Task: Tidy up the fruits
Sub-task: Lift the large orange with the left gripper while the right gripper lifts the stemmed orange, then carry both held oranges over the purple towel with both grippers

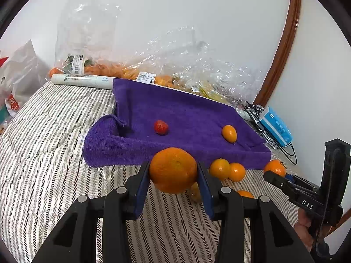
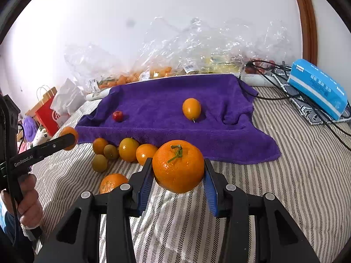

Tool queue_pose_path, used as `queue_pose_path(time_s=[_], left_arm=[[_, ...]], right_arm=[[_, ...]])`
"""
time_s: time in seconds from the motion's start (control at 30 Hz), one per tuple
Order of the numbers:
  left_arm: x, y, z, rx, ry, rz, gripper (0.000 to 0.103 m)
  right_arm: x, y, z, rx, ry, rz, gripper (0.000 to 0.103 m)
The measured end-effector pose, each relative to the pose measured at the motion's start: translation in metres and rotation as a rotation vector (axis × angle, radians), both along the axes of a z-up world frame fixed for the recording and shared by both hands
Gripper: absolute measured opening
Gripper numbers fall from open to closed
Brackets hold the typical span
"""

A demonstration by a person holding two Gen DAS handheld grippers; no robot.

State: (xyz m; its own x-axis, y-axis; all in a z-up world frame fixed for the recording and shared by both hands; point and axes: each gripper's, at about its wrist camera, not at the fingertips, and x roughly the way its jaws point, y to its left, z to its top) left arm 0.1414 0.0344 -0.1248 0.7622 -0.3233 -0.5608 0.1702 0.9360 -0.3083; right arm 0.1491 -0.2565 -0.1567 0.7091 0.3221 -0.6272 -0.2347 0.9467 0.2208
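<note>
My left gripper [image 1: 173,173] is shut on a large orange [image 1: 173,169], held just above the striped bedding in front of the purple towel [image 1: 186,114]. My right gripper [image 2: 178,173] is shut on a stemmed orange [image 2: 178,168], also in front of the towel [image 2: 164,100]. On the towel lie a small red fruit [image 1: 161,127] and a kumquat [image 1: 229,133]; both show in the right wrist view, red fruit [image 2: 118,116] and kumquat [image 2: 191,109]. Loose citrus and small brownish fruits [image 2: 122,151] lie along the towel's front edge.
Clear plastic bags of fruit [image 1: 136,70] line the wall behind the towel. A blue tissue pack [image 2: 318,87] and black cables [image 2: 274,76] lie at the right. A paper roll [image 1: 83,81] and shopping bags [image 2: 48,111] are at the left.
</note>
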Motion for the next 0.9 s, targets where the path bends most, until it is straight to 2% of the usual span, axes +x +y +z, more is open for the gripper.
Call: queue_pose_path(time_s=[0.37,0.5,0.63,0.9], left_arm=[[-0.001,0.004,0.011,0.014,-0.018,0.032,0.04],[0.001,0.004,0.028,0.046,-0.045,0.04,0.04],[0.012,-0.001,0.051,0.067,-0.086,0.028,0.04],[0.059,-0.014,0.072,0.055,-0.102,0.009,0.04]], right_arm=[[-0.002,-0.009,0.007,0.027,-0.039,-0.042,0.043],[0.001,-0.008,0.024,0.025,-0.067,-0.033,0.043],[0.007,-0.004,0.05,0.011,-0.136,-0.015,0.043],[0.035,0.0,0.082,-0.009,-0.237,-0.004,0.043]])
